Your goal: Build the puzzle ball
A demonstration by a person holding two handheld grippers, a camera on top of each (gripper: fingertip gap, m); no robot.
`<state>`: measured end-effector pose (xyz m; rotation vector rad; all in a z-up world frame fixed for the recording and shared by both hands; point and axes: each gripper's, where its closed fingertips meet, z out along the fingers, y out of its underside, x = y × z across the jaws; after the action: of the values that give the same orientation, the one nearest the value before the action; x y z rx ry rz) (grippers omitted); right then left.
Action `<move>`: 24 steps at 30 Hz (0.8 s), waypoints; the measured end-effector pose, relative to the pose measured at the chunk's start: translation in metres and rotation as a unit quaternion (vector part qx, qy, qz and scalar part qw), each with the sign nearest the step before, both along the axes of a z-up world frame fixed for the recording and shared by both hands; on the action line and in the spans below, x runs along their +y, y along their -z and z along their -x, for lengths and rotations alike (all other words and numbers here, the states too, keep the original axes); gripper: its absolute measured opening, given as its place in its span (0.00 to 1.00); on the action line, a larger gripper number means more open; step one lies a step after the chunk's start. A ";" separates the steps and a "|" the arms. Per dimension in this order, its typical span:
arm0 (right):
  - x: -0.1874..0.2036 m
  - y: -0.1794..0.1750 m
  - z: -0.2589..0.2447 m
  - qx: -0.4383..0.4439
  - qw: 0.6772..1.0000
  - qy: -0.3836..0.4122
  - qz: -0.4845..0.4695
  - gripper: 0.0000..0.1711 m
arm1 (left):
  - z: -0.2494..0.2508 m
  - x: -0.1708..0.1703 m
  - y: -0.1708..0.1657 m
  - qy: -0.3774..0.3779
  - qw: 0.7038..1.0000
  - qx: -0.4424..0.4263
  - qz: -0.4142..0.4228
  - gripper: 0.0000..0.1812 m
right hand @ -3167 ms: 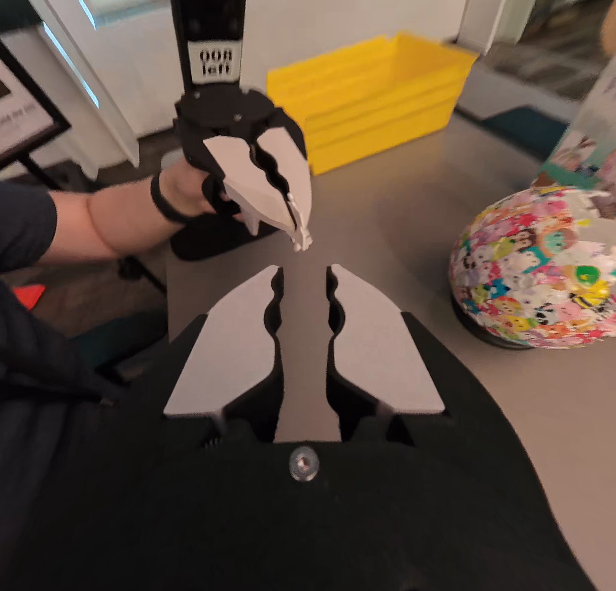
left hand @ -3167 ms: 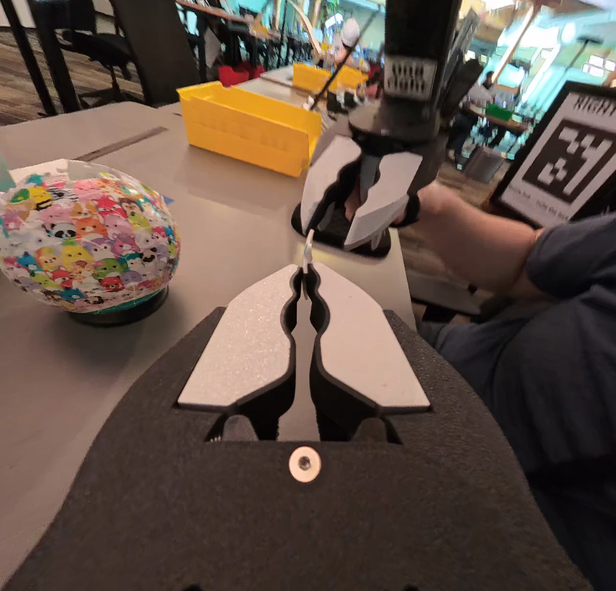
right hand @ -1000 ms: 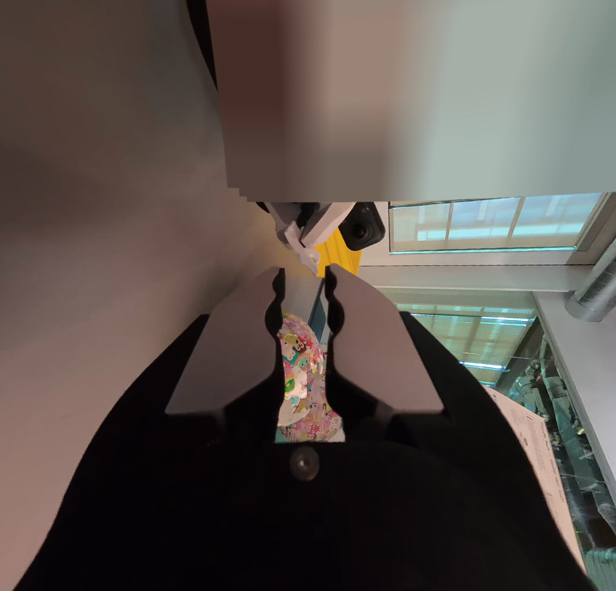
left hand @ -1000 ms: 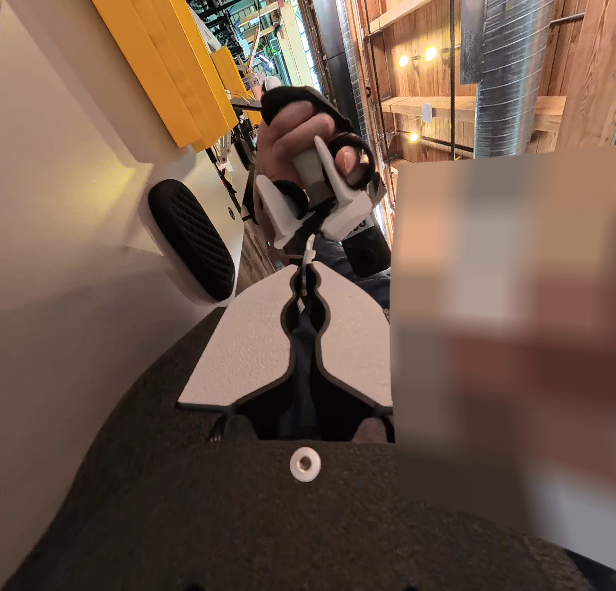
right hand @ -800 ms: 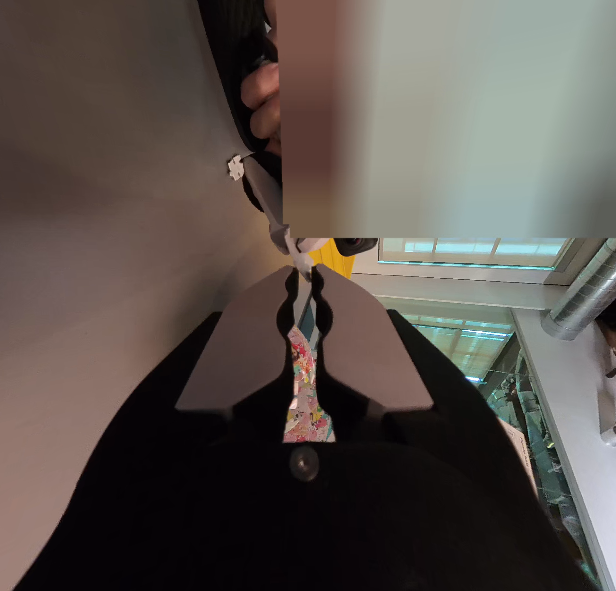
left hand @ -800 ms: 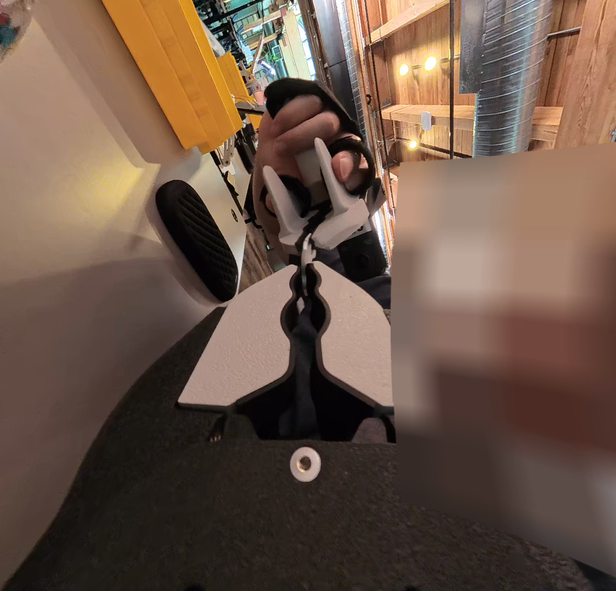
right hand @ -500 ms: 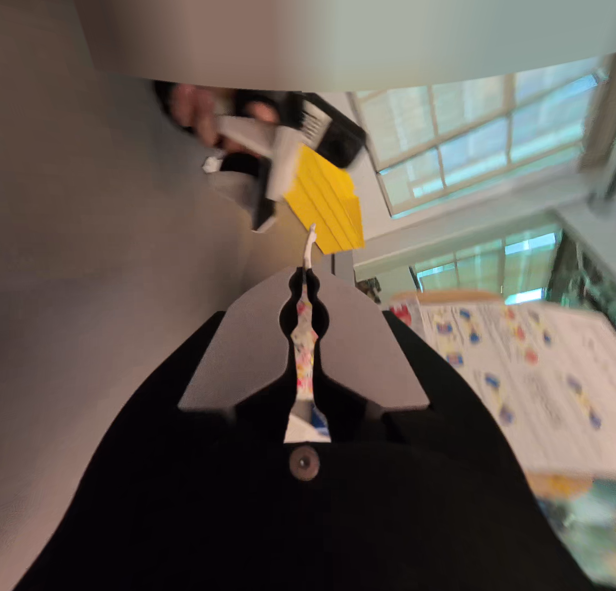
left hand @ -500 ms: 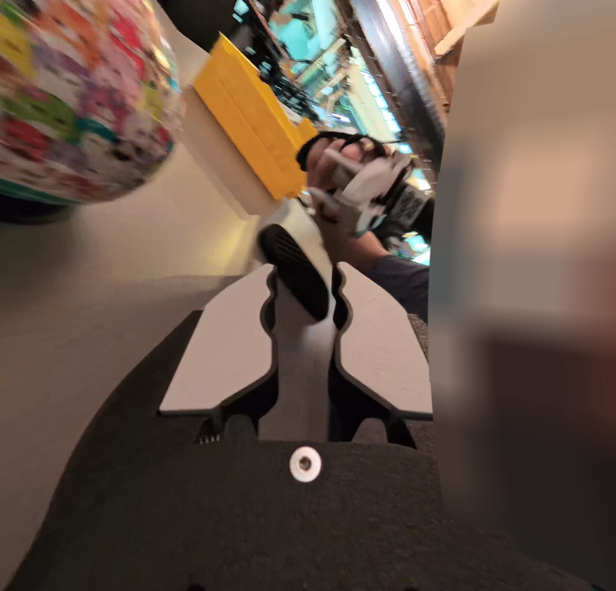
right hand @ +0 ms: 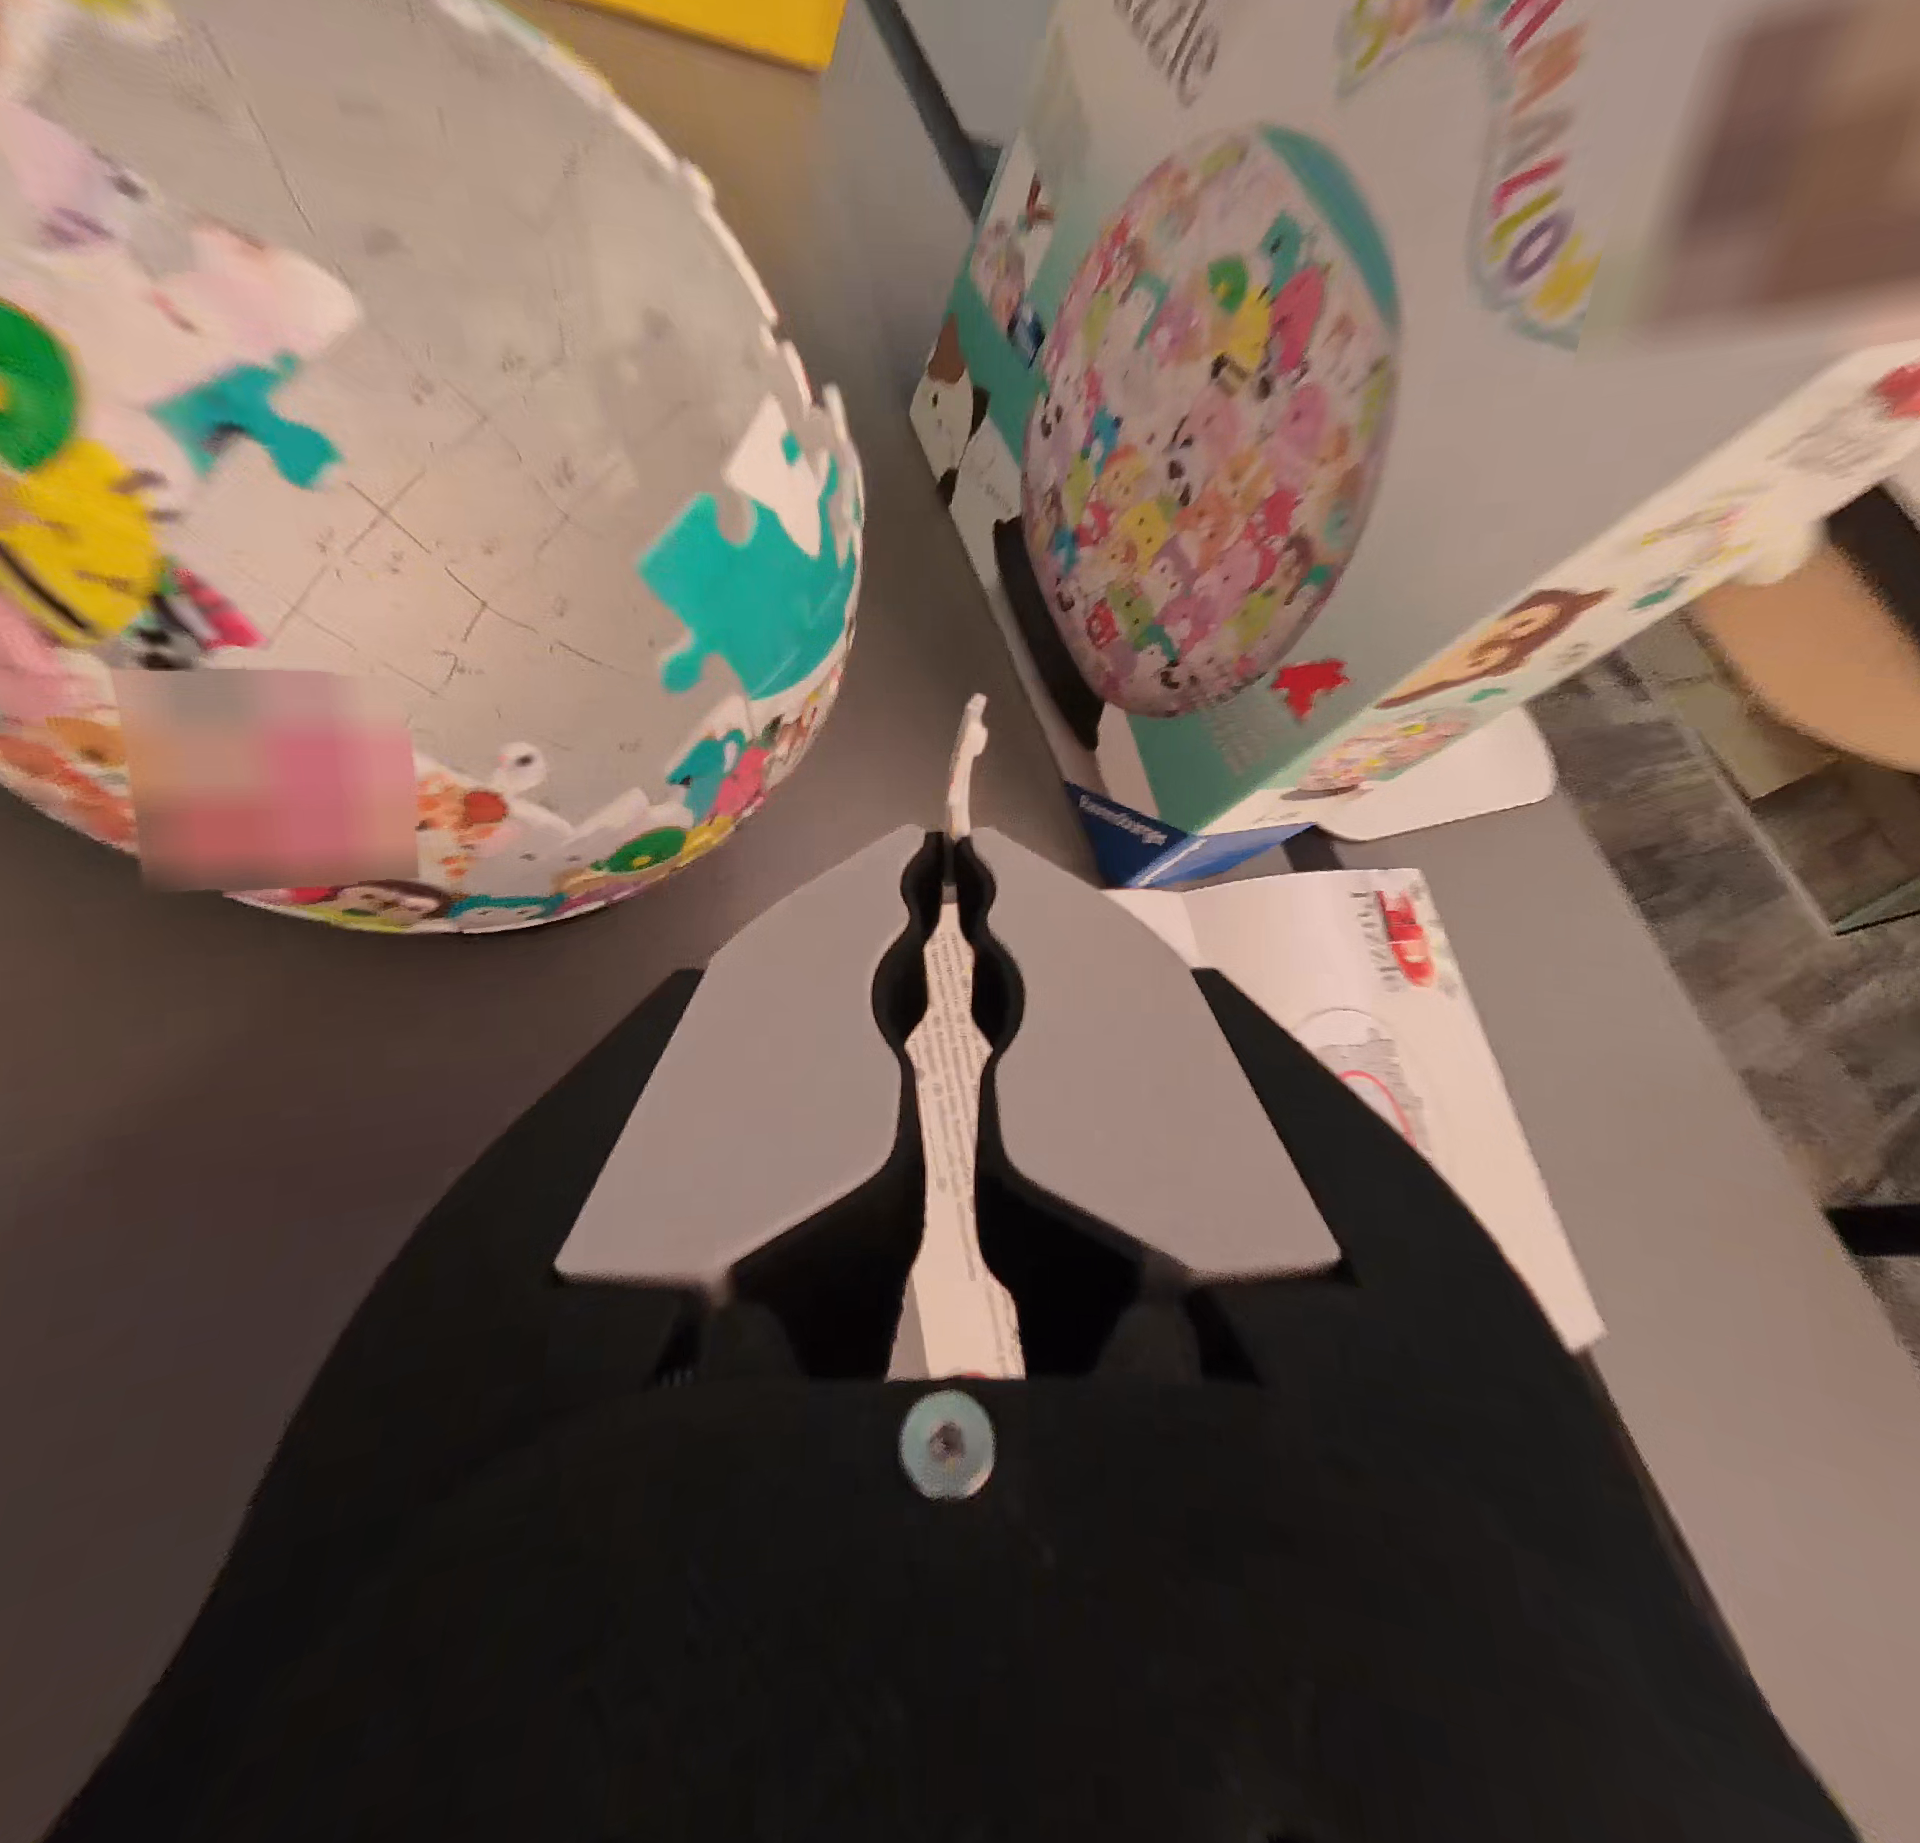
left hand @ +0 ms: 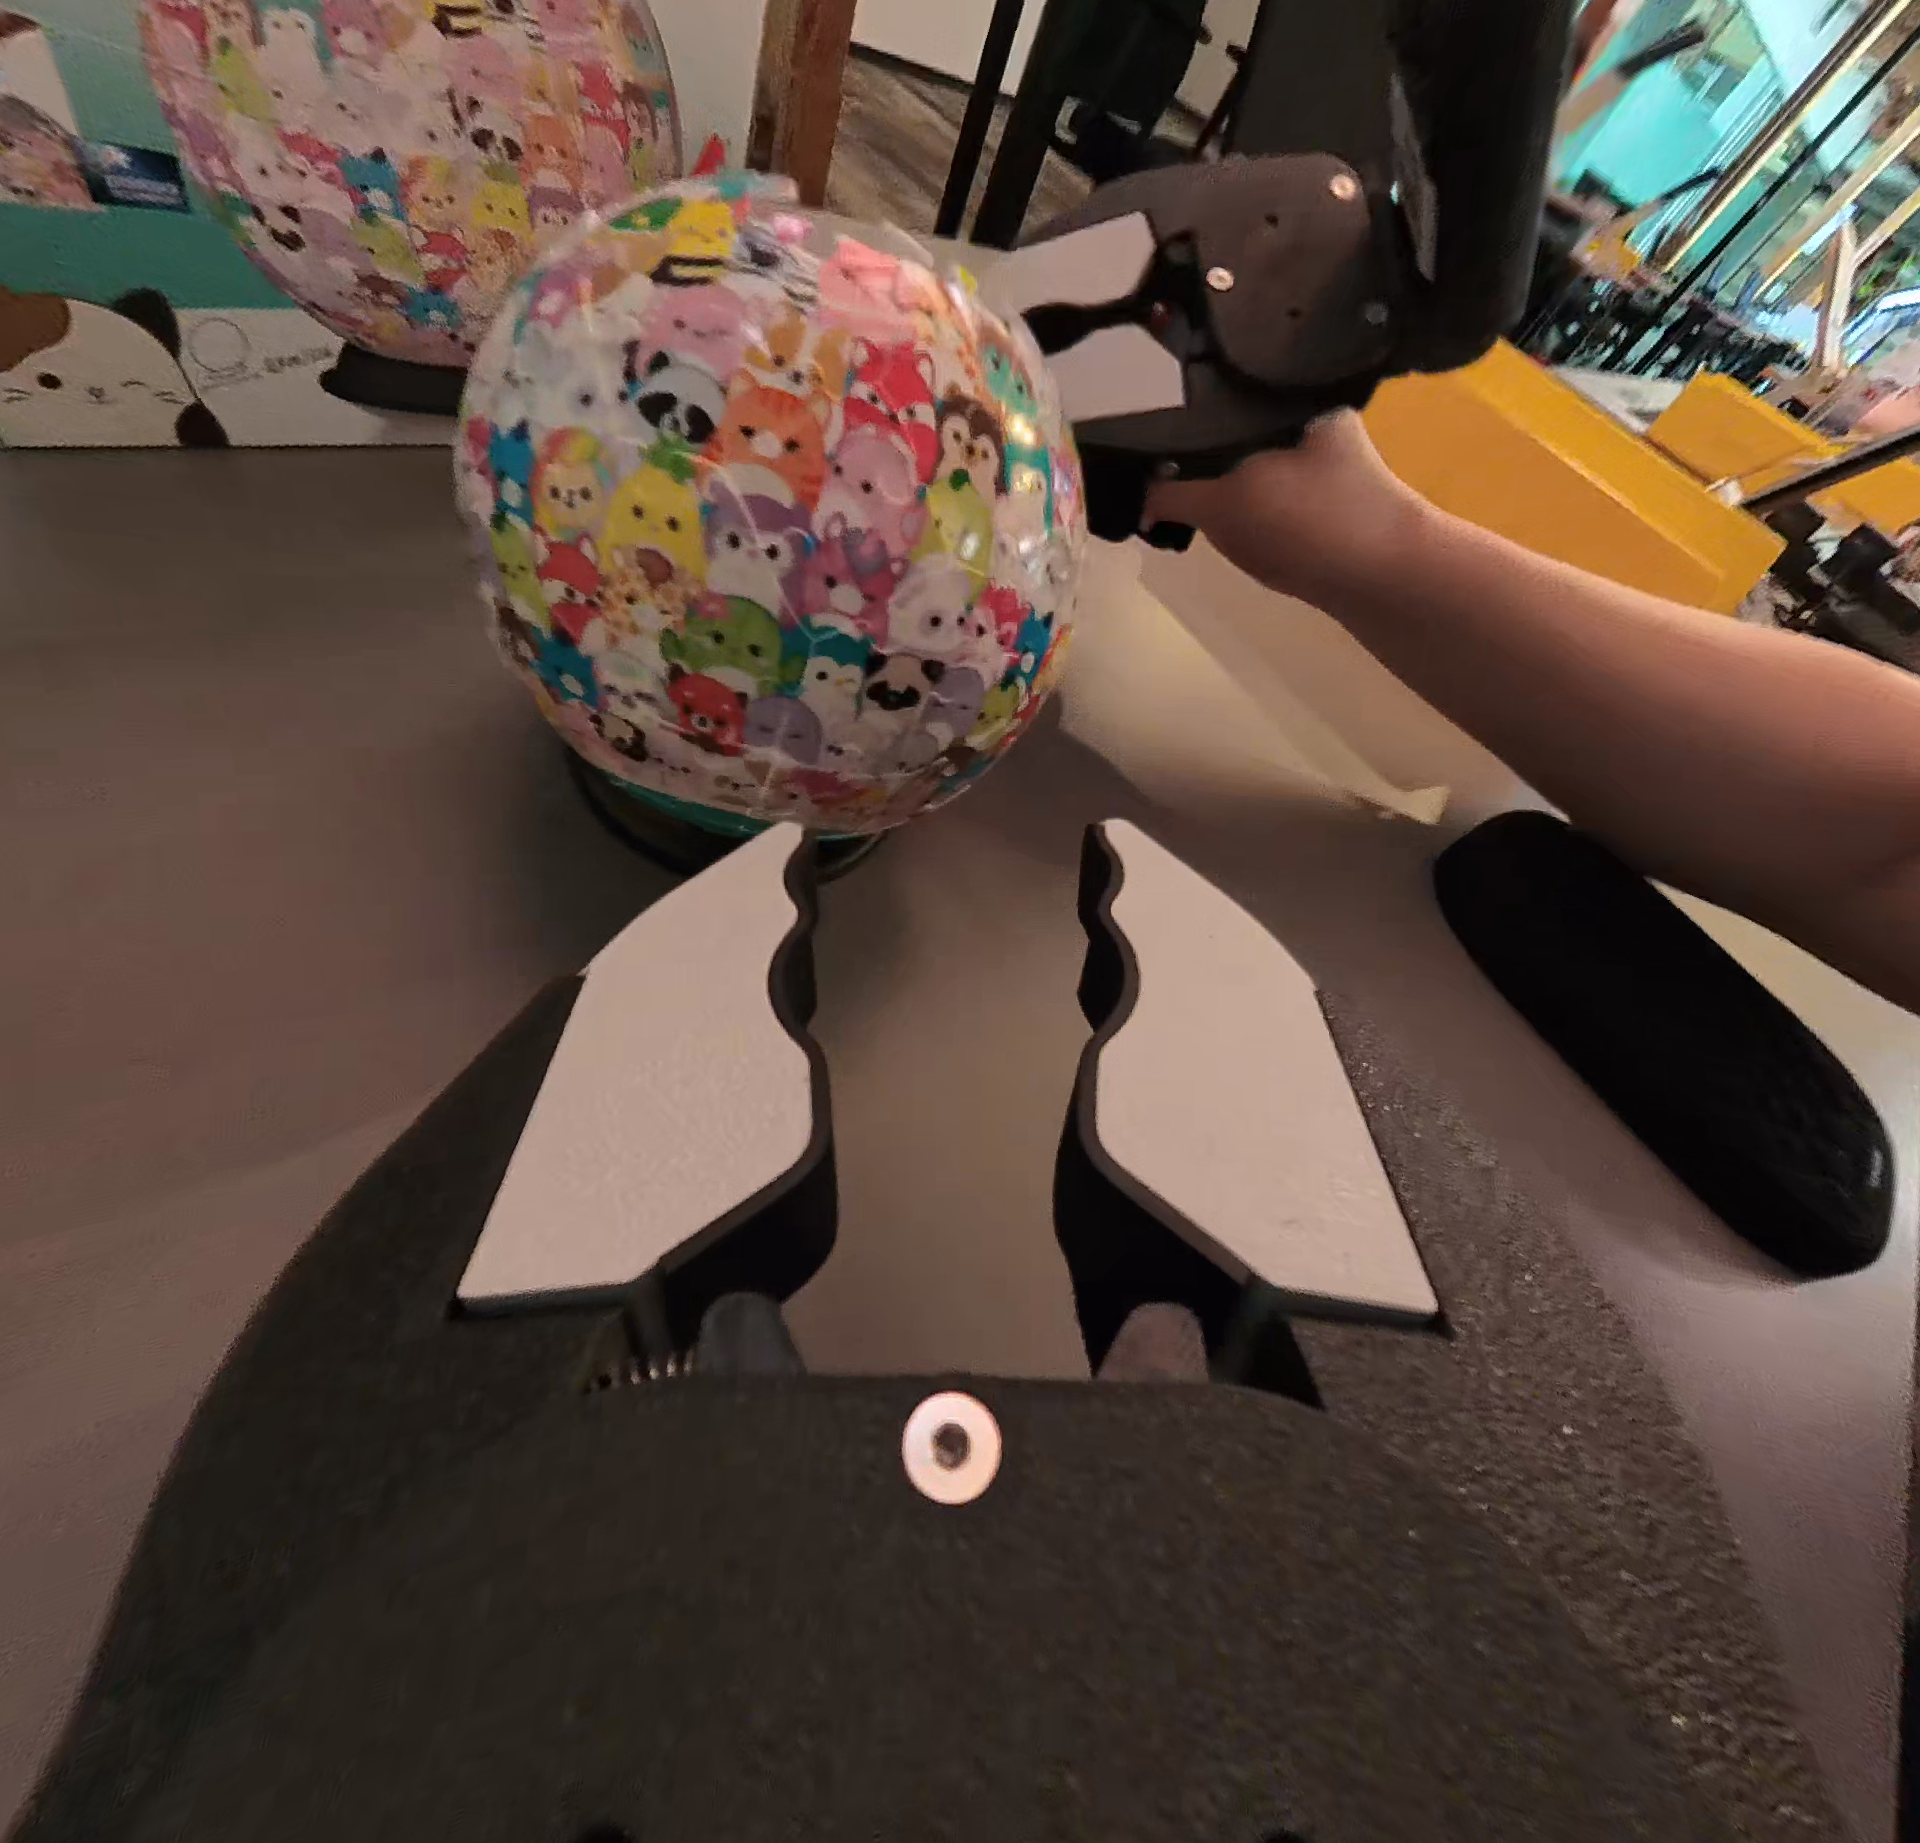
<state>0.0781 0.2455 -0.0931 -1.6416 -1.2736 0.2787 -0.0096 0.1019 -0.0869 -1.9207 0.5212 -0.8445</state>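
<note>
The right gripper (right hand: 951, 837) is pinched on a thin puzzle piece (right hand: 966, 754) held edge-on, at about four o'clock from the open rim of the puzzle ball (right hand: 416, 443). The left gripper (left hand: 940, 858) is spread and empty at six o'clock of the ball, which sits on a dark stand. The piece looks light and stiff, best held by its edge; the hollow shell seems fragile, so press gently.
</note>
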 end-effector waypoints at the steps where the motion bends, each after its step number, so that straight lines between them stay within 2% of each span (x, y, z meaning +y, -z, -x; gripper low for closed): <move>1: 0.003 0.006 0.003 -0.003 1.000 -0.004 0.012 0.02 | -0.003 0.000 0.001 0.001 1.000 0.007 -0.003 0.28; 6: 0.007 0.017 0.016 0.023 0.998 -0.032 0.041 0.02 | -0.015 -0.003 0.002 0.019 0.999 0.019 -0.026 0.34; 10: -0.002 0.011 0.022 0.049 0.995 -0.069 0.046 0.02 | -0.015 0.004 0.000 0.011 0.999 0.024 -0.035 0.38; 24: -0.022 0.004 0.008 0.050 0.996 -0.045 0.052 0.02 | 0.005 0.030 -0.005 0.025 0.998 0.039 -0.047 0.45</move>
<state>0.0700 0.2238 -0.0972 -1.6387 -1.2776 0.4833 -0.0148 0.1316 -0.0821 -1.8669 0.6466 -0.7649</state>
